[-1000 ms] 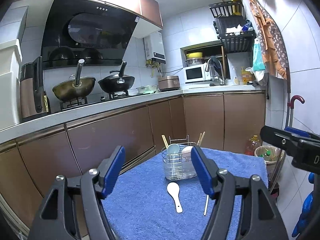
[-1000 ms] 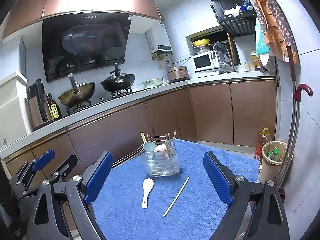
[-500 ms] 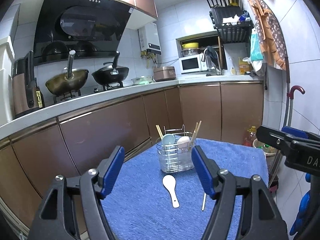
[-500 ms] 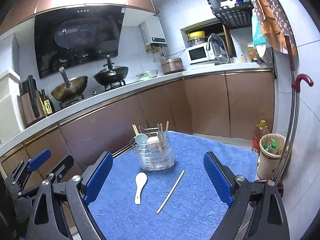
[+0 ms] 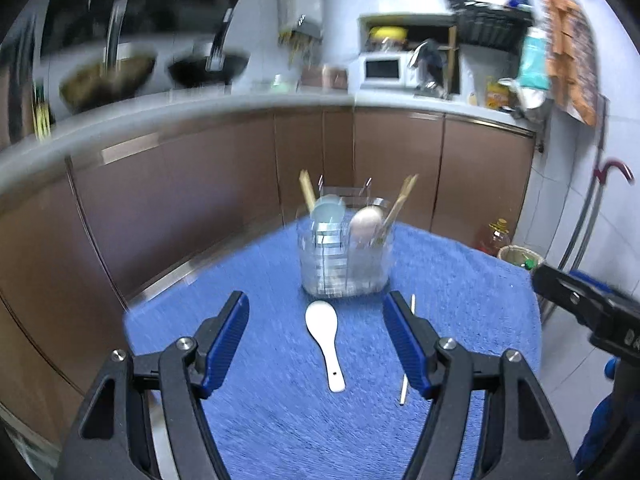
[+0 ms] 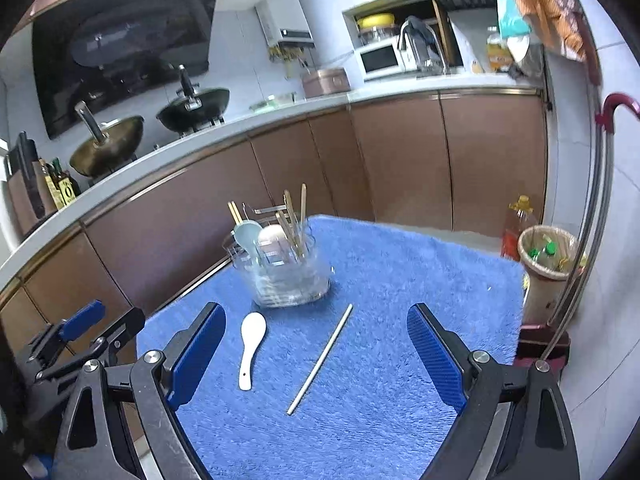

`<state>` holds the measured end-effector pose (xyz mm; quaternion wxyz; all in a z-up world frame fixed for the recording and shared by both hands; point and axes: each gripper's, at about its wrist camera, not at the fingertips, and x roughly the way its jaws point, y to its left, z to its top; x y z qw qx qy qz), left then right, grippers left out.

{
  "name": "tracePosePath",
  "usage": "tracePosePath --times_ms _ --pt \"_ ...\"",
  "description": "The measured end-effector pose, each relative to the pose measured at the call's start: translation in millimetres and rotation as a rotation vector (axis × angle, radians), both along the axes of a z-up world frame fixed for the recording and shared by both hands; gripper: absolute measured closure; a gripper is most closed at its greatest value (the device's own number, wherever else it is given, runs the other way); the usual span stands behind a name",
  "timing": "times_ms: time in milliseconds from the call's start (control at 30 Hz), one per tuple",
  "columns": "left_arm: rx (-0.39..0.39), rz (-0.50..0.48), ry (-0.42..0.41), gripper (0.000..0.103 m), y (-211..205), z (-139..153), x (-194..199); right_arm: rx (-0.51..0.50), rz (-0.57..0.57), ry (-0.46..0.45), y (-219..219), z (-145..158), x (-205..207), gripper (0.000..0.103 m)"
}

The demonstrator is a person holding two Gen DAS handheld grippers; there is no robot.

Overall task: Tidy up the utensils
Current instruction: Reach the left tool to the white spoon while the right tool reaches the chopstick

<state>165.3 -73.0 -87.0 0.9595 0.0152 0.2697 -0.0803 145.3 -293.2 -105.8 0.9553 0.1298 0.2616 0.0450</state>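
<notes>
**Inspector:** Report on the left gripper (image 5: 316, 312).

**Assistant:** Its jaws stand wide apart with nothing gripped. The blue pads touch no object. It hangs above the blue towel (image 5: 280, 420) that covers the table.

**Inspector:** Where is the white spoon (image 5: 325, 340) in relation to it?

**Assistant:** It lies flat on the towel, framed between the two jaws, bowl end pointing away and handle end toward the claw. No pad touches it.

**Inspector:** And the loose chopstick (image 5: 407, 360)?

**Assistant:** In the left wrist view it lies just beyond the right-hand jaw, partly hidden behind it. That view is blurred.

**Inspector:** The right gripper (image 6: 316, 332)?

**Assistant:** Also released, jaws wide, holding nothing. Both the spoon and the chopstick lie between its jaws on the towel, the spoon nearer the left-hand jaw, the chopstick running diagonally near the middle. The two utensils lie apart from each other.

**Inspector:** The utensil holder (image 6: 286, 276)?

**Assistant:** Ahead of both claws, upright on the towel, just past the spoon's bowl. It is clear-walled with a wire frame, and holds two spoons and several chopsticks standing in it.

**Inspector:** Are the grippers visible to each other?

**Assistant:** Yes. The left one shows at the lower left edge of the right wrist view.
</notes>
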Motion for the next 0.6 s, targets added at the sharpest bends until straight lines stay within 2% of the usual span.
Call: tracePosePath --times_ms 167,233,333,433,600 --pt "-0.158 -0.004 0.205 0.036 34 -31 56 -0.006 0.018 0.126 -3 -23 46 0.014" --pt "-0.222 -0.009 0.302 0.036 45 -49 82 0.0 0.041 0.197 -3 -37 70 0.027" --pt "-0.285 -0.026 0.406 0.036 51 -70 112 0.017 0.076 0.308 -2 -62 106 0.041" --pt "-0.317 -0.067 0.488 0.037 47 -88 136 0.039 0.098 0.408 -1 -87 135 0.053" --pt "-0.318 -0.082 0.541 0.042 40 -106 167 0.024 0.099 0.516 -1 -114 174 0.058"
